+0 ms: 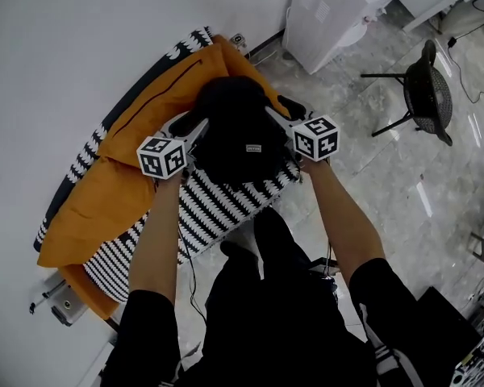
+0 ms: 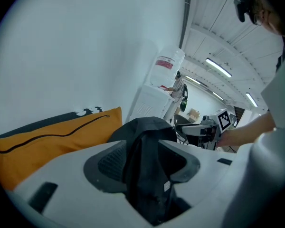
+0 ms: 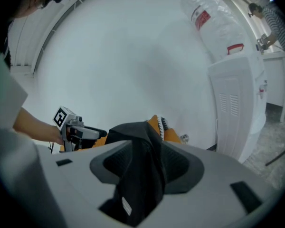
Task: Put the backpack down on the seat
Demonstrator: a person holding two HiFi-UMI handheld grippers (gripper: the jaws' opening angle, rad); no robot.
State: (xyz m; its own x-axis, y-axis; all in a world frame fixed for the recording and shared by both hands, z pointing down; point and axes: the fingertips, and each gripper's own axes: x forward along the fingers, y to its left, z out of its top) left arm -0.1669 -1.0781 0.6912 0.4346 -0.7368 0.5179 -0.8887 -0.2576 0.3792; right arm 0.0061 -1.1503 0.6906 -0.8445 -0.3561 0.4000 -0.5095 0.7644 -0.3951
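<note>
An orange cushion (image 1: 105, 188) lies along the white wall (image 1: 73, 47), covering the left part of the striped seat (image 1: 218, 208). The left tool (image 1: 192, 129) stands open, a fold of black fabric hanging loose between its pads. The backpack (image 1: 238, 131) sits on the seat against the cushion. The right tool (image 1: 281, 119) is open too, with fabric between its jaws. Further right stand a water dispenser (image 1: 331, 10) and a black chair (image 1: 427, 87) on the floor (image 1: 371, 176).
</note>
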